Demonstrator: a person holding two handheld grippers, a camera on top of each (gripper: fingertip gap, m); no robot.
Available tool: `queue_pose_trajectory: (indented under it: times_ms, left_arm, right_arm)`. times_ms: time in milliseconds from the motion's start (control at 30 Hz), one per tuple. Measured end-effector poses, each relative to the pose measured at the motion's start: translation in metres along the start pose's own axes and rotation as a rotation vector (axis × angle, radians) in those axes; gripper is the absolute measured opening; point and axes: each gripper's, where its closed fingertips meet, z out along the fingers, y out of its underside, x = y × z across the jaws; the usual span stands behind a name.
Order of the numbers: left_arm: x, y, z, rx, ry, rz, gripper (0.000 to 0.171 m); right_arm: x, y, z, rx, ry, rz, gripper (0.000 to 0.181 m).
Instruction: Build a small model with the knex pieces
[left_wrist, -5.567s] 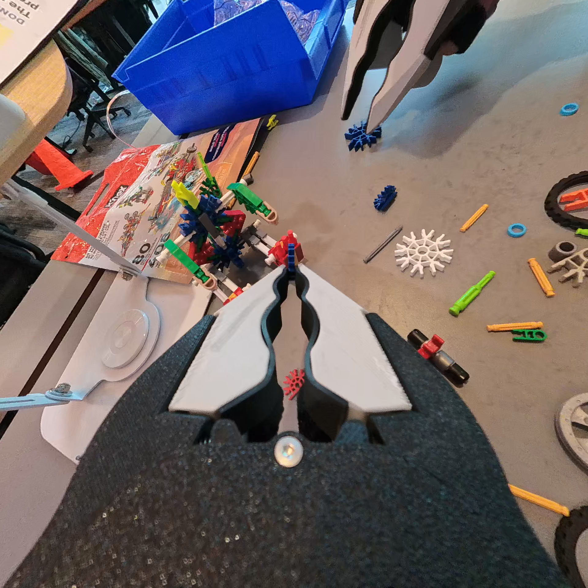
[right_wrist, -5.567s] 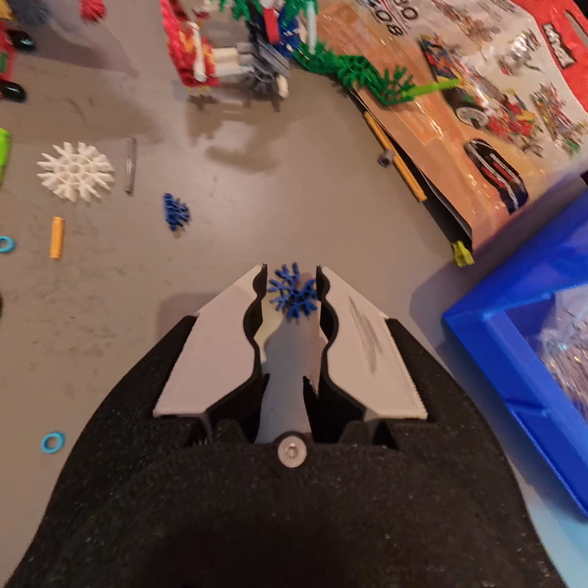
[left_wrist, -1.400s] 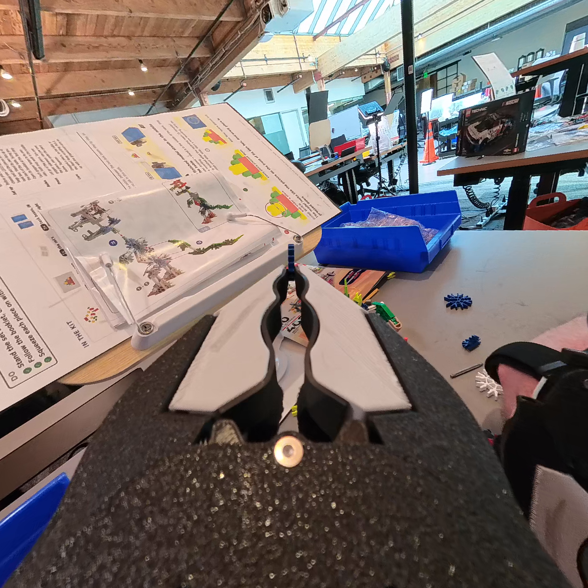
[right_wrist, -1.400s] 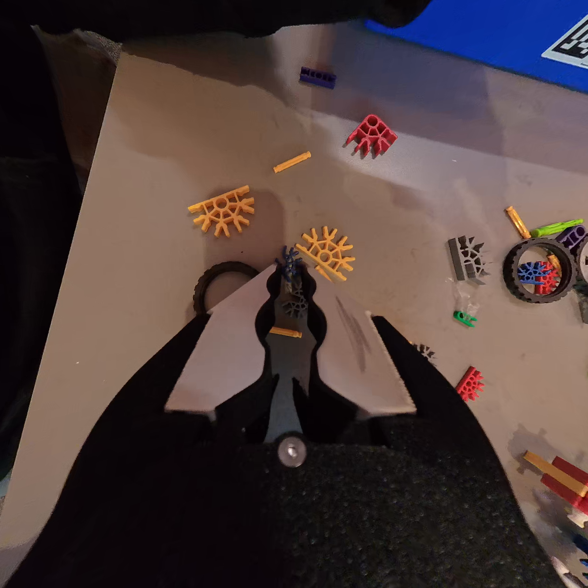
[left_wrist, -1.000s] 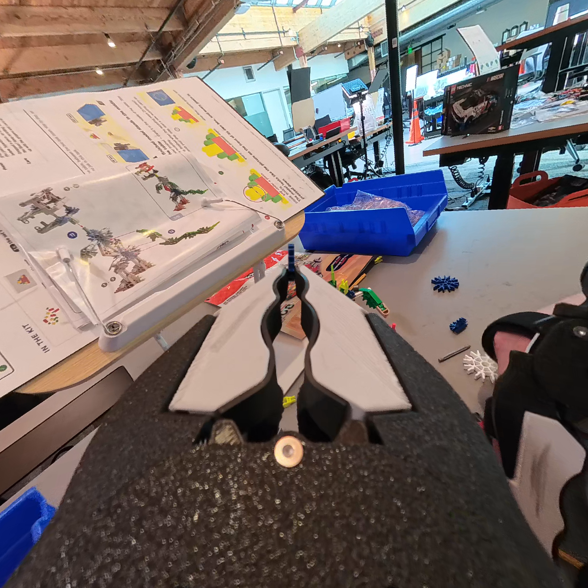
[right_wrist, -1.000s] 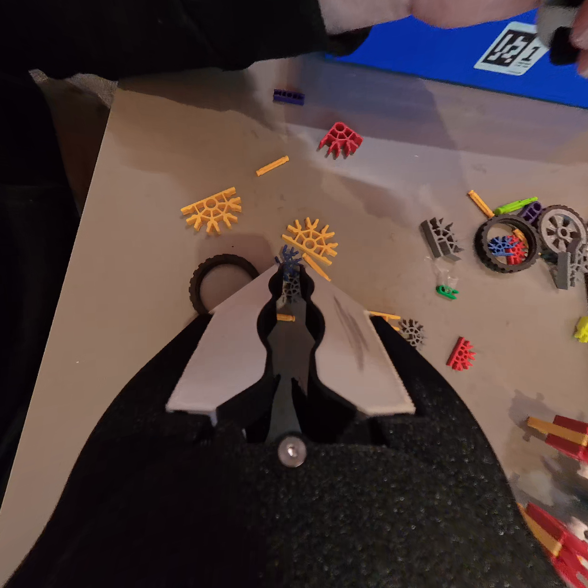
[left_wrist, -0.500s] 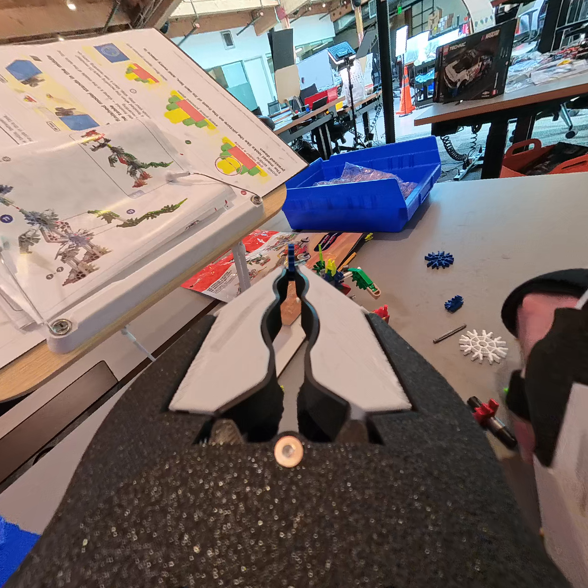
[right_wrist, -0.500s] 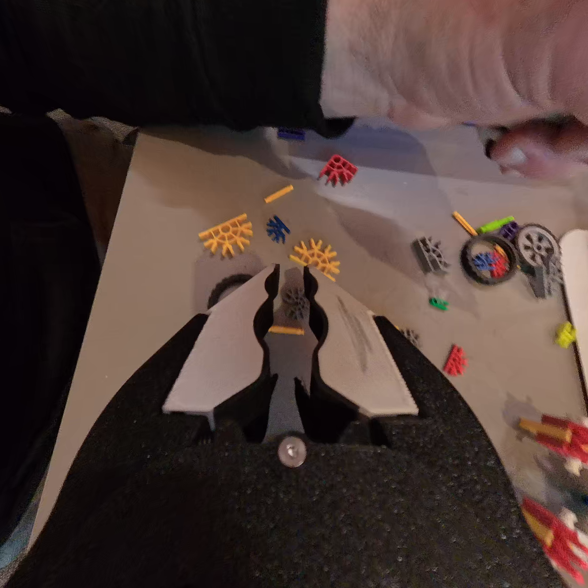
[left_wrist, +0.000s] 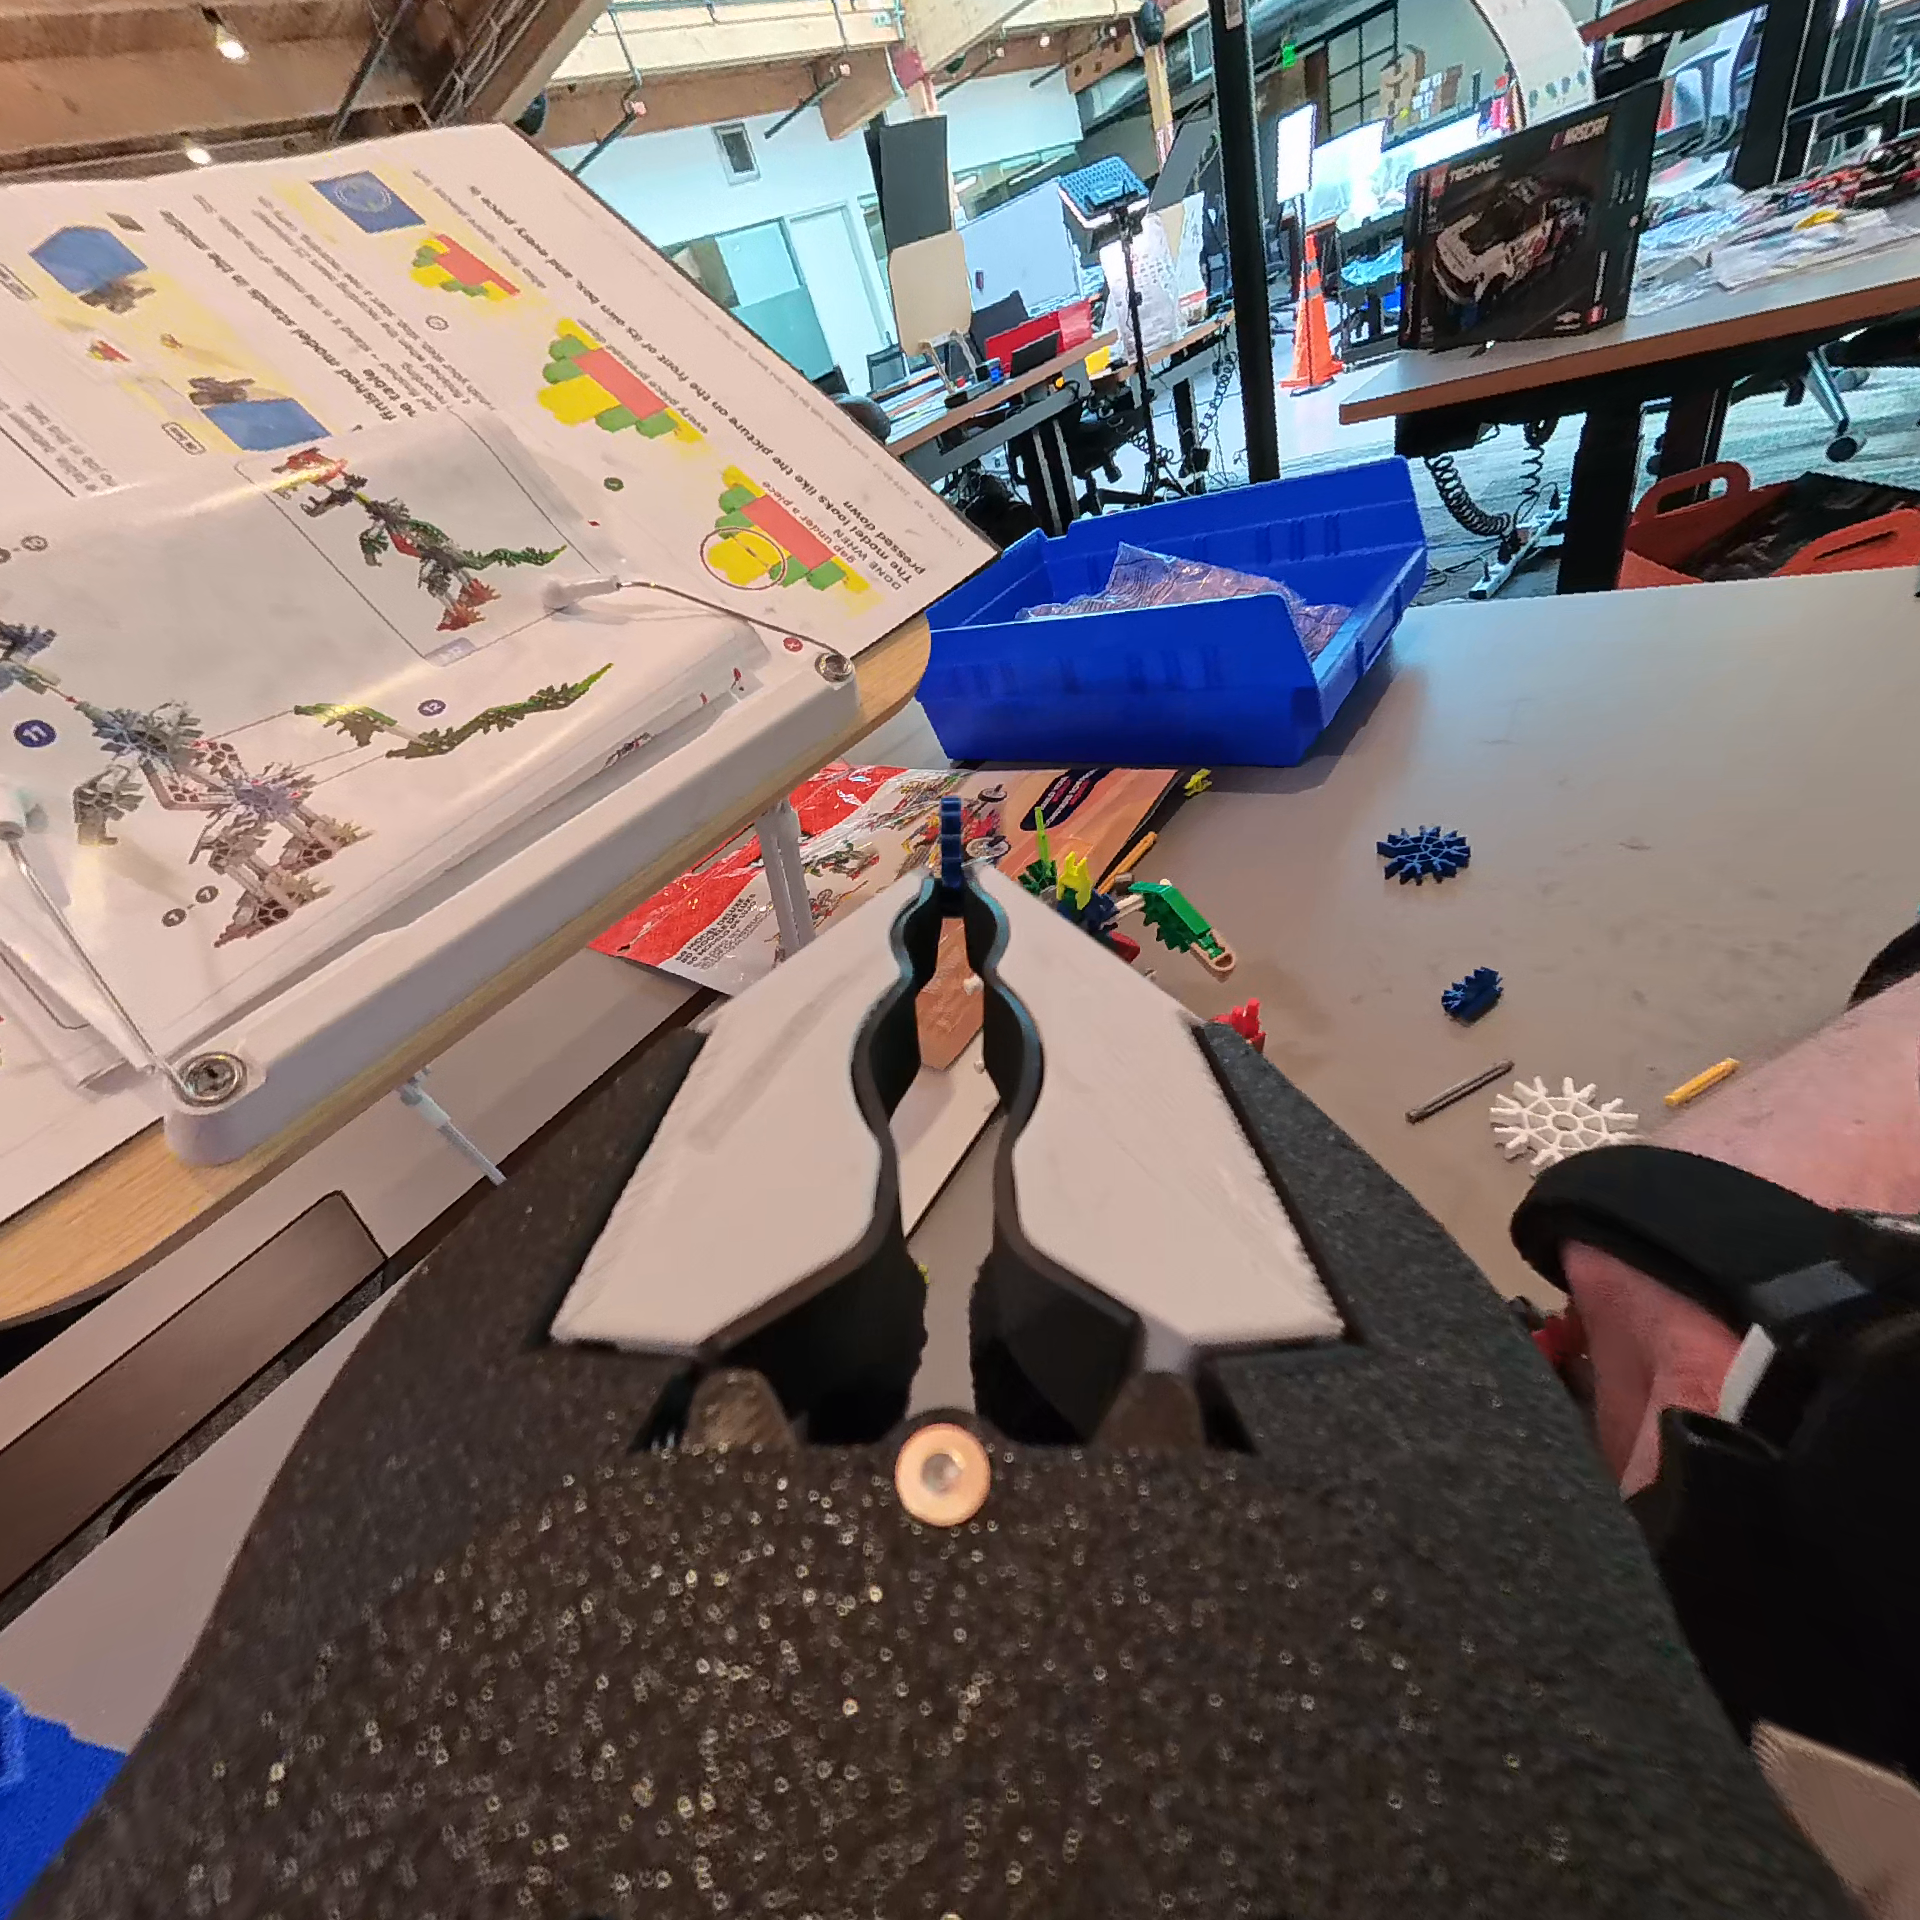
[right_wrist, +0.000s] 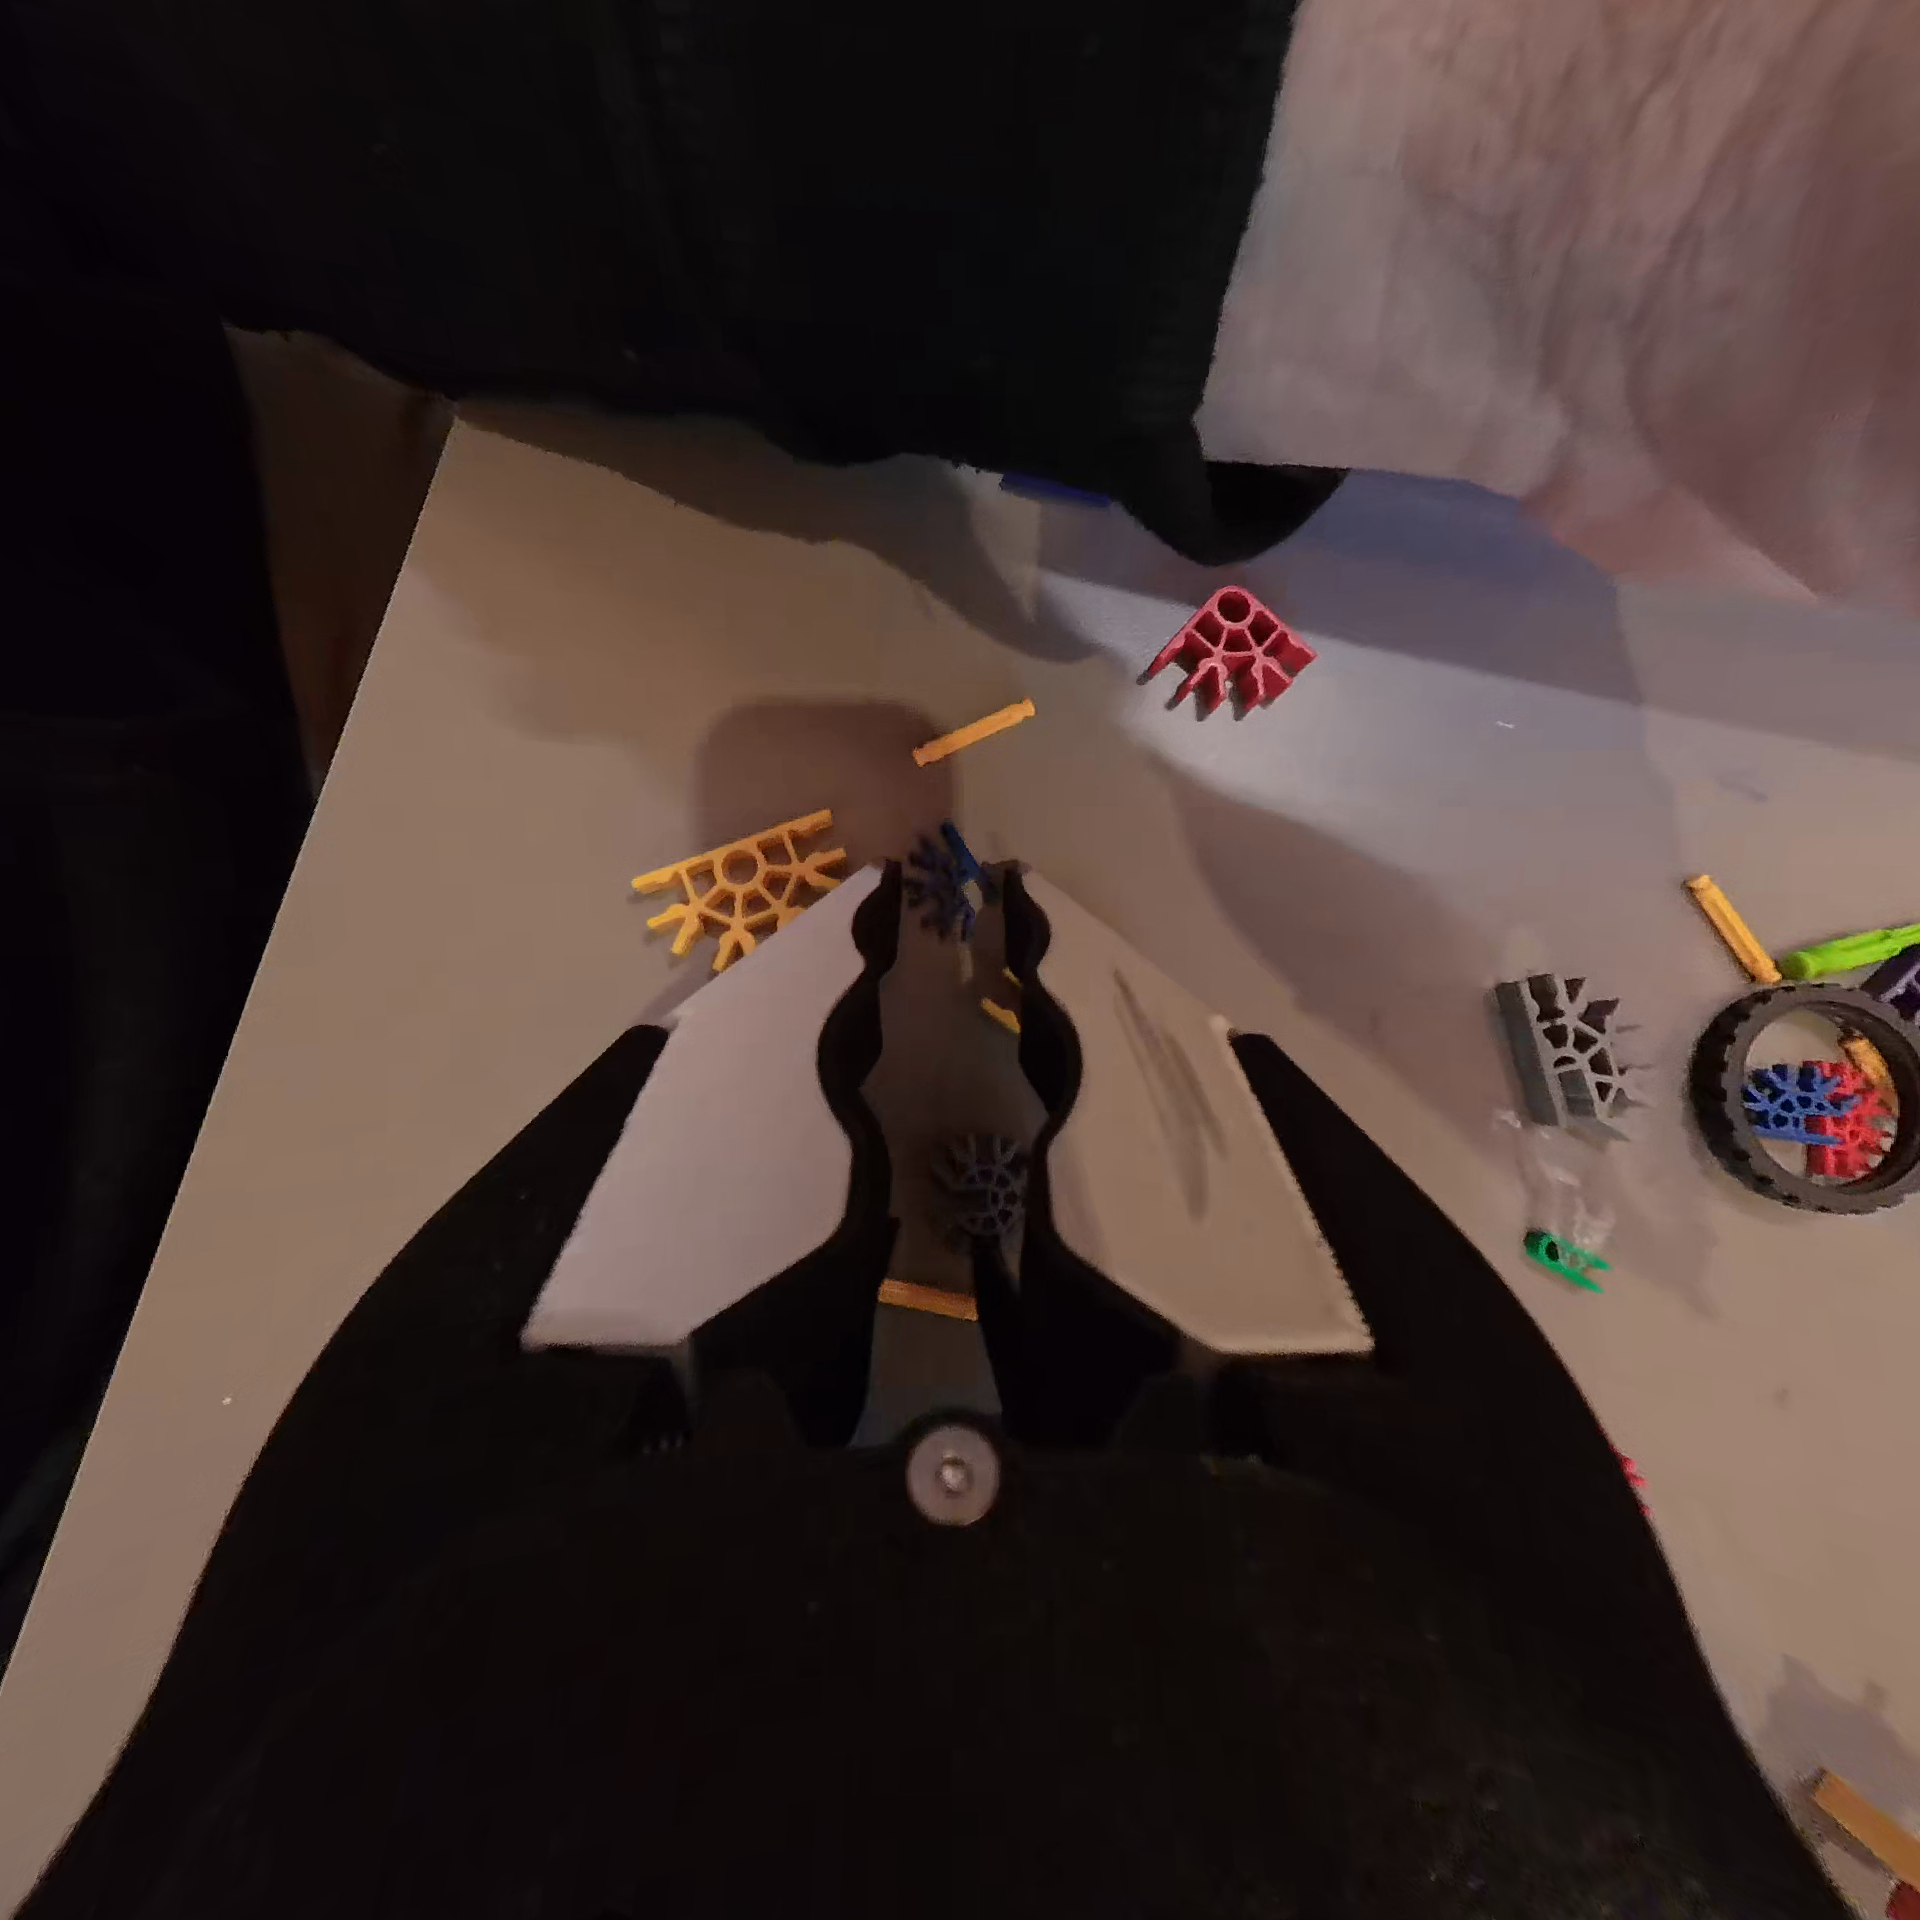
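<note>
Pinching a small blue connector piece (left_wrist: 951, 831) edge-on between the tips of the left gripper (left_wrist: 951, 883), held upright above the grey table (left_wrist: 1610, 790), its top poking just past the nearly closed jaws. Beyond it: a flat red toy package (left_wrist: 831, 862), a small colourful built model (left_wrist: 1132, 914) just right of the tips, a blue bin (left_wrist: 1164, 675) farther back, and a tilted instruction sheet on a white stand (left_wrist: 343, 582) to the left. Loose on the table at right: a blue snowflake connector (left_wrist: 1424, 852), a smaller blue piece (left_wrist: 1471, 992), a white snowflake connector (left_wrist: 1562, 1122). Clamped on a second blue snowflake connector (right_wrist: 940, 878) at the very tips of the right gripper (right_wrist: 945, 883), jaws close together, low over the table, touching or not cannot be told. Just left of the tips, a yellow fan-shaped connector (right_wrist: 743, 883); beyond, a short yellow rod (right_wrist: 972, 731) and a red wedge connector (right_wrist: 1231, 649). Well to the right, a grey connector (right_wrist: 1564, 1044) and a black tyre (right_wrist: 1813, 1112) ringing blue and red pieces.
</note>
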Motion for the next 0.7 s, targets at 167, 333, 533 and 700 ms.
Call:
queue_pose_trajectory:
  times_ms: [167,333,533,700]
  left_arm:
    - [0.001,-0.002,-0.001,0.008,0.004,-0.001,0.000]
    - [0.002,-0.002,0.000,0.007,0.006,0.000,0.000]
    - [0.005,0.001,0.001,-0.002,0.016,0.001,0.001]
    - [0.023,0.008,0.007,-0.040,0.092,0.014,0.000]
  right_arm:
    - [0.002,0.000,0.000,-0.004,0.013,0.000,0.016]
    - [0.001,0.001,-0.002,0.009,0.025,0.019,0.016]
    - [0.000,0.003,-0.021,0.051,0.060,0.046,0.016]
    - [0.007,0.024,-0.061,0.085,0.141,0.102,0.017]
